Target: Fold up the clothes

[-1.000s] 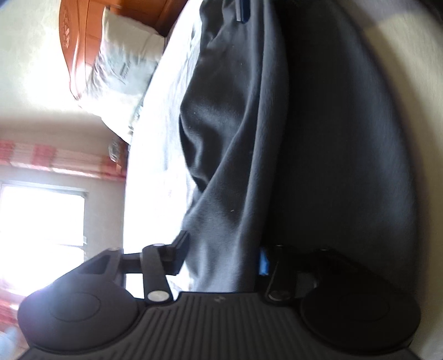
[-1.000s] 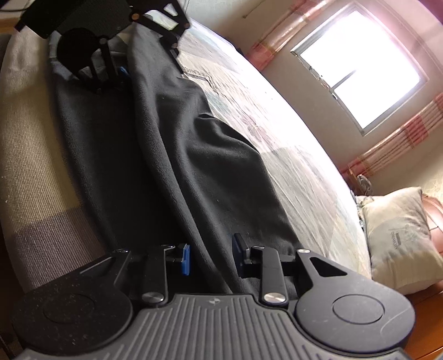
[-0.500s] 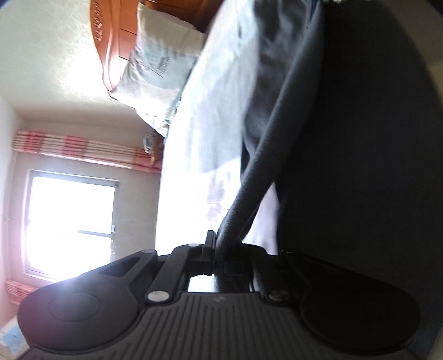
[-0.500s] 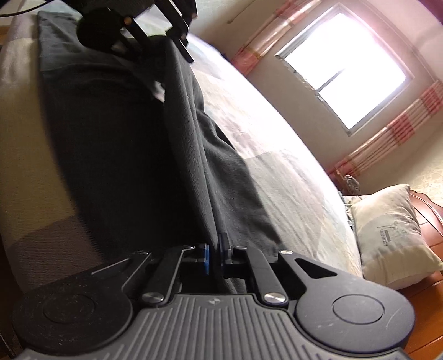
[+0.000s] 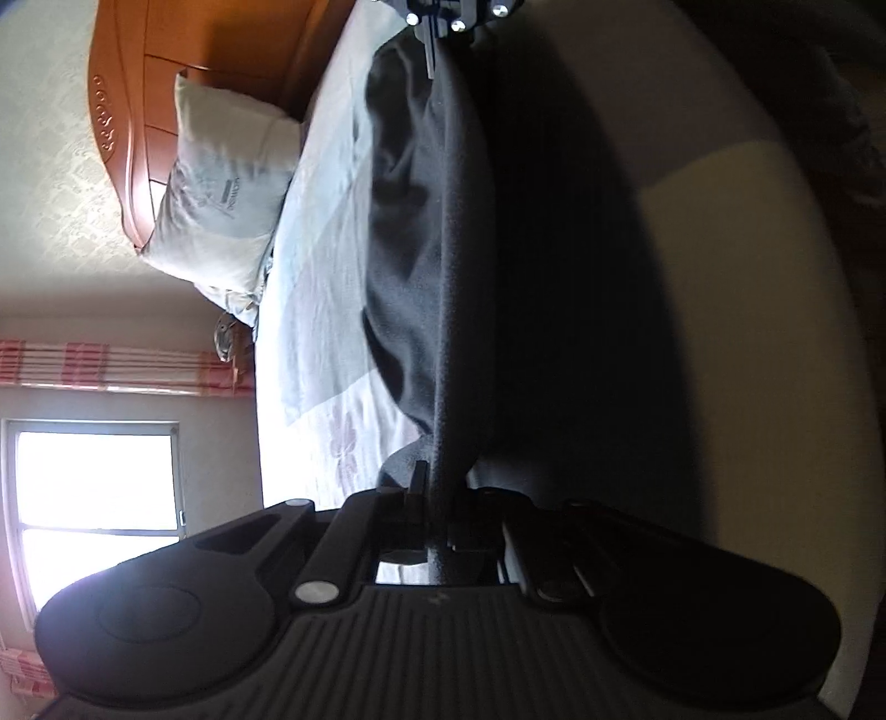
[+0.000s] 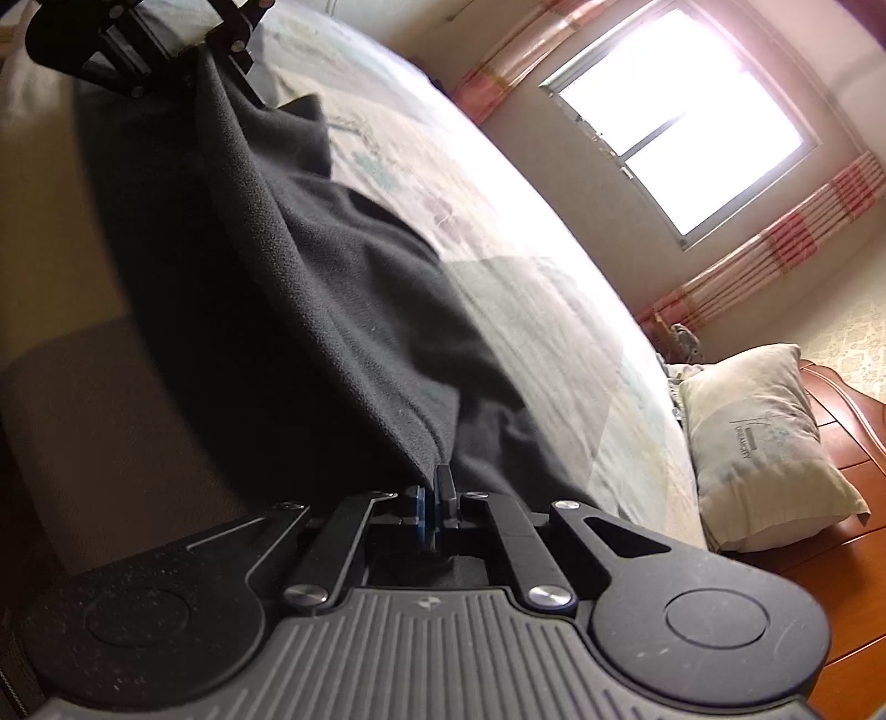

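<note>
A dark grey fleece garment (image 5: 421, 249) (image 6: 332, 288) lies along the bed, its near edge raised into a taut ridge between the two grippers. In the left wrist view my left gripper (image 5: 437, 490) is shut on one end of that edge, with cloth pinched between the pads. At the far end, my right gripper (image 5: 437, 33) pinches the same edge. The right wrist view has my right gripper (image 6: 434, 493) shut on the cloth by its blue pad, and my left gripper (image 6: 183, 50) gripping the far end at top left. The rest of the garment drapes on the bed.
The bed (image 5: 321, 277) (image 6: 526, 266) has a pale flowered sheet and a beige blanket (image 5: 747, 332) (image 6: 83, 415) on the near side. A pillow (image 5: 221, 199) (image 6: 764, 443) leans on the wooden headboard (image 5: 166, 83) (image 6: 853, 432). A bright window (image 6: 681, 127) lies beyond.
Both grippers went from open around the garment's edge to shut on it. They have since lifted the edge a little and drawn it taut between them.
</note>
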{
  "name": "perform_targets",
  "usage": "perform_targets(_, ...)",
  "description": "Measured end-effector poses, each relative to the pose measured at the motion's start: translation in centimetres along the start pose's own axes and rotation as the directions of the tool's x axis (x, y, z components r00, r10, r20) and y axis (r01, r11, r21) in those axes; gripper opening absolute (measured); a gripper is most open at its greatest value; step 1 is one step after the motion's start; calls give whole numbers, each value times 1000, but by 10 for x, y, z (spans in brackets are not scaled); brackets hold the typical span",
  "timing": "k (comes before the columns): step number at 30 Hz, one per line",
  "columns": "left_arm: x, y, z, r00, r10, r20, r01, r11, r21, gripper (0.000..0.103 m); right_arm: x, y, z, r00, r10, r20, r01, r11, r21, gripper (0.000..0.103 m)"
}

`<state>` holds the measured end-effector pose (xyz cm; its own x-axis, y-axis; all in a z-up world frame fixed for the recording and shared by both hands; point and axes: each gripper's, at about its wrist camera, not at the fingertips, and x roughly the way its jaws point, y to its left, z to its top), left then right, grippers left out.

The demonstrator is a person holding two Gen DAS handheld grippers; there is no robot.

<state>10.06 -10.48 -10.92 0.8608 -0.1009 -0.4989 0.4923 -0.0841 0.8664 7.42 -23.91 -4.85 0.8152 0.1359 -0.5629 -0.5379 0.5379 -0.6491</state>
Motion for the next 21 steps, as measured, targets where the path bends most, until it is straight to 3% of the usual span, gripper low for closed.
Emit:
perform_targets(4, -24, -6, -4, 1000, -1, 28, 2, 1000, -11, 3, -5, -7, -3, 1000, -6, 3, 6, 999, 52, 4)
perform_targets(9, -9, -31, -11, 998, -63, 9, 63, 997, 50, 4, -11, -12, -21, 988, 153, -37, -145, 977, 153, 8)
perform_targets(11, -6, -39, -12, 997, -76, 4, 75, 996, 57, 4, -22, -29, -30, 976, 216, -12, -204, 938, 279, 8)
perform_targets(13, -5, -34, -14, 997, -81, 6, 80, 996, 35, 5, -32, -50, -43, 968, 252, 18, -235, 875, 423, 9)
perform_targets(16, -3, -23, -16, 996, -91, 9, 91, 996, 4, 5, -41, -79, -78, 970, 242, 21, -197, 736, 648, 16)
perform_targets(19, -2, -19, -17, 996, -93, 9, 93, 996, 15, 5, -37, -103, -115, 974, 227, 15, -135, 526, 840, 24)
perform_targets(20, -5, -22, -16, 995, -95, 8, 95, 995, 18, 7, -37, -106, -129, 974, 225, 32, -130, 437, 890, 37)
perform_targets(21, -8, -26, -15, 995, -97, 8, 97, 995, 21, 9, -34, -109, -139, 972, 224, 76, -153, 352, 923, 43)
